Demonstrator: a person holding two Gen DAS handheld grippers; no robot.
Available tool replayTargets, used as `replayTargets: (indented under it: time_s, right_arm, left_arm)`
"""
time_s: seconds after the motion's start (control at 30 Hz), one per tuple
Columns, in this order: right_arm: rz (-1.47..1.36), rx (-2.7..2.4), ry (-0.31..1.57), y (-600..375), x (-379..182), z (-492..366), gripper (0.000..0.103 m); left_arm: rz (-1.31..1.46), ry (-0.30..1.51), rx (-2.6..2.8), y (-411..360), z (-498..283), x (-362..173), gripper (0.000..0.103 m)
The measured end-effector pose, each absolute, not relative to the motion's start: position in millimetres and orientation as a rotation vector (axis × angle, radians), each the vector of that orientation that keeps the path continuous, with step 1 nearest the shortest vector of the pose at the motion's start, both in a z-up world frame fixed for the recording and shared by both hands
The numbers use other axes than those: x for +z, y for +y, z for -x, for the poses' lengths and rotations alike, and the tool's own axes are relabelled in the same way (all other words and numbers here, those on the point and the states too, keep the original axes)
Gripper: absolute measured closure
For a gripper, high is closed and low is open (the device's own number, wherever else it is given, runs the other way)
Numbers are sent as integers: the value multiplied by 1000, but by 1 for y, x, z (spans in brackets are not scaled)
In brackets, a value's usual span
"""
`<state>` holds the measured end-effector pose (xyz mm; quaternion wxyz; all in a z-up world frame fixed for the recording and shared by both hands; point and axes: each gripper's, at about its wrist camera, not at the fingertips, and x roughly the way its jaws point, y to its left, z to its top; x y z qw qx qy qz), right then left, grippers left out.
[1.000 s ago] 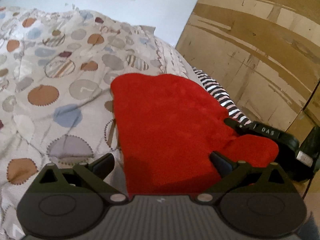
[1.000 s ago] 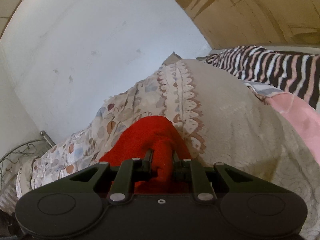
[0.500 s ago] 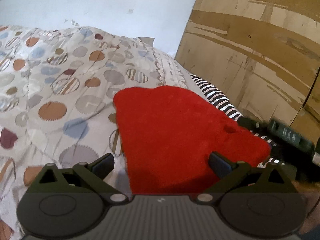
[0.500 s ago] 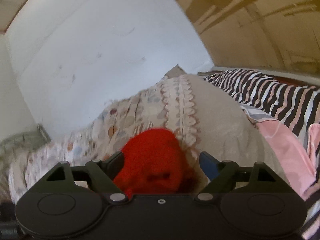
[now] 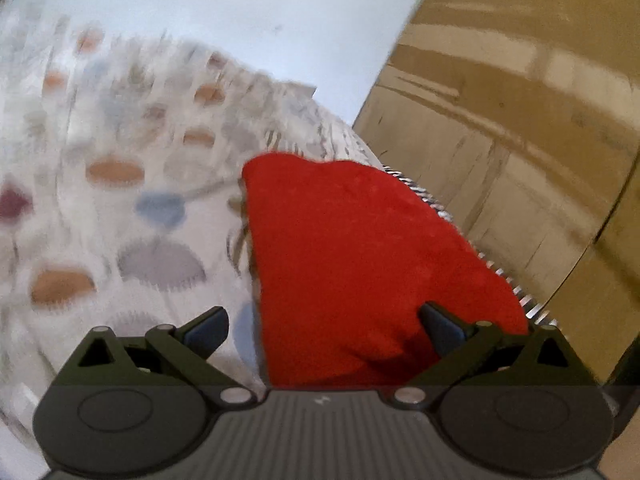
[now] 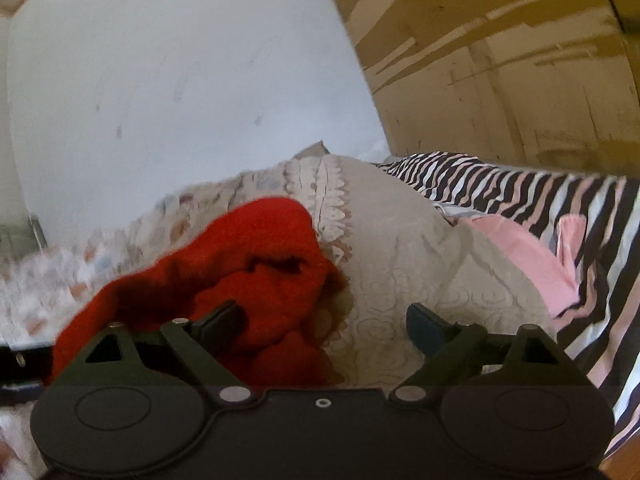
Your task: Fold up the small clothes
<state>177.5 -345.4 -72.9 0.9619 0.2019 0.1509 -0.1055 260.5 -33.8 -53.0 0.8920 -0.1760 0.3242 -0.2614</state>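
Note:
A small red fleece garment (image 5: 352,256) lies folded flat on the patterned bedspread (image 5: 120,184). My left gripper (image 5: 324,330) is open and empty, just above its near edge. In the right wrist view the garment (image 6: 248,276) shows a loose folded edge on the beige quilt (image 6: 400,264). My right gripper (image 6: 326,324) is open and empty, its left finger (image 6: 220,320) over the red cloth.
A striped sheet (image 6: 520,188) and a pink cloth (image 6: 520,256) lie to the right. A brown wooden panel (image 5: 520,140) stands behind the bed on the right, beside a white wall (image 6: 180,80). A metal frame (image 6: 36,232) shows at the far left.
My right gripper has opened and let go of the red garment, then drawn back to the right. My left gripper stayed open and pulled back; the garment's near right part now lies flat.

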Motion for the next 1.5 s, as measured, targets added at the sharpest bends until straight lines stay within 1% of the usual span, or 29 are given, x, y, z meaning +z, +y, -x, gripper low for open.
replayTargets:
  time_s: [0.1,0.2,0.3,0.33,0.37,0.4,0.43,0.5,0.67,0.8,0.9,0.97,1.0,1.07,1.13,1.27,1.4,1.47,1.5]
  right_arm:
    - [-476,-172,221,-354,-69,-167,12]
    - [-482,-124,126,-359,-63,-162,13]
    - [-568,-104,140,-378,-61,-179,22]
    - [-591,-108,157,-384,-61,-187,29]
    - [-595,-116,185,-387,-60,-196,40]
    - [-578,-117,220,-390,-58,-208,47]
    - [-570,-107,223,-389,-57,-216,62]
    - [-558,-85,207,-385,-52,-226,78]
    - [-467,-101,239,-374,-49,-246,81]
    - [-545,-97,293,-387,-66,-249,80]
    - [-619,-41,293,-404,-64,-244,68]
    - [-584,-38,307,-410,-54,-246,53]
    - [-558,-39,319,-411,-48,-247,49]
    - [-512,-22,340,-413,-36,-255,32]
    - [-457,-10,352,-410,-26,-269,26]
    - [-362,-14,402,-400,-22,-301,27]
    - [-311,-50,477,-395,-46,-322,27]
    - [-354,-49,474,-400,-60,-321,25]
    - [-378,-52,469,-405,-65,-319,20]
  left_arm:
    - [478,711,-547,-24,-265,-62,0]
    - [419,675,-527,-30,-259,-58,0]
    - [384,661,-505,-36,-256,-55,0]
    - [390,663,-503,-36,-256,-56,0]
    - [402,667,-502,-36,-257,-57,0]
    - [418,672,-502,-35,-257,-58,0]
    - [430,675,-501,-34,-257,-59,0]
    - [425,668,-492,-35,-255,-59,0]
    - [380,657,-469,-45,-255,-54,0]
    - [387,665,-465,-49,-254,-54,0]
    - [392,658,-464,-48,-255,-53,0]
    - [375,648,-455,-49,-256,-46,0]
    - [365,647,-447,-51,-257,-41,0]
    - [357,643,-436,-53,-260,-32,1]
    - [357,626,-419,-56,-262,-22,1]
    - [338,573,-450,-68,-262,-13,1]
    - [252,633,-477,-85,-266,-24,0]
    - [245,636,-483,-87,-267,-31,0]
    - [226,632,-484,-89,-266,-34,0]
